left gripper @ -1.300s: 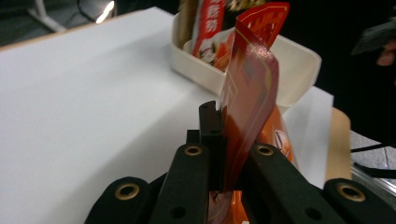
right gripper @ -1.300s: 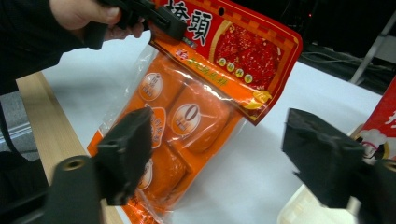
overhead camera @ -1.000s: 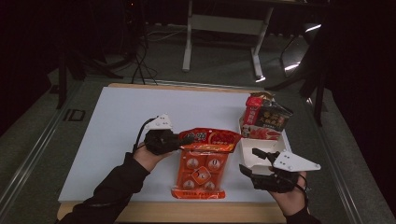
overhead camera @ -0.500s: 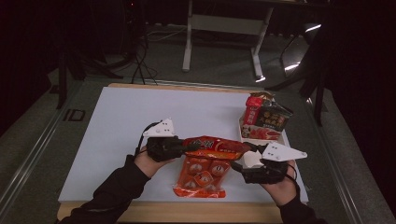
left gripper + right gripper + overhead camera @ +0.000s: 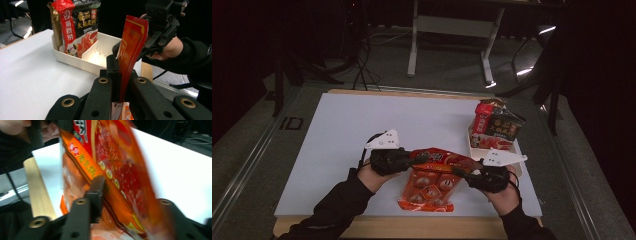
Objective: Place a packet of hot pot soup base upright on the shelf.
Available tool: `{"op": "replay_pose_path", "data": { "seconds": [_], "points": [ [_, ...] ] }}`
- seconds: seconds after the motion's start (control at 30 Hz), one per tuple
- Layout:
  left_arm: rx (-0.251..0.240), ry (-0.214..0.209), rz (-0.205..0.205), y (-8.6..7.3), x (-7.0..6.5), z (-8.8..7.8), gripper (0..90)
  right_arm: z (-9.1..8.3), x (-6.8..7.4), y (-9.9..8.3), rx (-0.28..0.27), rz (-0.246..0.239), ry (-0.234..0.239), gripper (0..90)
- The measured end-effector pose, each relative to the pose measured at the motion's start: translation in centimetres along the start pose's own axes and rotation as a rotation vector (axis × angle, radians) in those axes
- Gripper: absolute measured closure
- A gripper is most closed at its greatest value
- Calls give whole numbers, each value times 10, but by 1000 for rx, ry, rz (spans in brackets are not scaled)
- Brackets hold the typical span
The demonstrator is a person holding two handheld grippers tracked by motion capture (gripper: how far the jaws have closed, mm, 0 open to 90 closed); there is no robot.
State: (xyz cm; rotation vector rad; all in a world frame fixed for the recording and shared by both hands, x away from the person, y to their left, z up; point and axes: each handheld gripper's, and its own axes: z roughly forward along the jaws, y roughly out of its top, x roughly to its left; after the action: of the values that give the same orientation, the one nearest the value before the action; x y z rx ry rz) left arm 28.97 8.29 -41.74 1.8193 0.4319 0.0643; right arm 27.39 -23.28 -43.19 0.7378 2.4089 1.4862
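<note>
Near the tabletop's (image 5: 327, 150) front edge, orange snack packet (image 5: 430, 179) pinched at its top corners: left gripper (image 5: 408, 159) clamped on one, right gripper (image 5: 468, 173) on the other. Toward the right edge, white divided tray (image 5: 473, 145) with upright sauce packets (image 5: 495, 125)

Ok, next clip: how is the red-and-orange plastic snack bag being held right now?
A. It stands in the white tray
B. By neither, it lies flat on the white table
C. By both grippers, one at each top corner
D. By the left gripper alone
C: the left gripper and the right gripper each clamp an upper corner of the red-and-orange plastic snack bag, as the gripper views confirm.
</note>
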Motion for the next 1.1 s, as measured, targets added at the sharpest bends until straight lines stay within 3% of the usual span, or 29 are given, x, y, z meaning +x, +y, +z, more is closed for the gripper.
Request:
{"op": "replay_pose_path", "data": {
  "seconds": [0.07, 0.13, 0.33, 0.53, 0.73, 0.83, 0.93, 1.03, 1.1],
  "points": [
    [0, 2, -1, 0, 0, 0, 899, 0, 0, 0, 8, -6, 7, 668],
    [3, 5, 4, 0, 0, 0, 898, 2, 0, 0, 18, -5, 36, 757],
    [8, 12, -7, 0, -2, -1, 897, 2, 2, 2, 41, -14, 60, 896],
    [7, -7, 7, 1, -5, -5, 896, -2, 7, 6, 57, -37, 65, 900],
    [-15, -19, 13, 2, -6, -11, 877, -8, 13, 12, 37, -44, 81, 900],
    [-44, -10, 44, 3, -8, -16, 836, -14, 19, 20, 15, -80, 73, 900],
    [-46, -8, 48, 3, -9, -18, 797, -18, 23, 27, 0, -103, 58, 900],
    [-55, -2, 43, 3, -10, -18, 763, -21, 25, 33, -9, -120, 45, 900],
    [-90, 7, 21, 4, -9, -21, 677, -22, 27, 38, -7, -134, 39, 900]
  ]
}}
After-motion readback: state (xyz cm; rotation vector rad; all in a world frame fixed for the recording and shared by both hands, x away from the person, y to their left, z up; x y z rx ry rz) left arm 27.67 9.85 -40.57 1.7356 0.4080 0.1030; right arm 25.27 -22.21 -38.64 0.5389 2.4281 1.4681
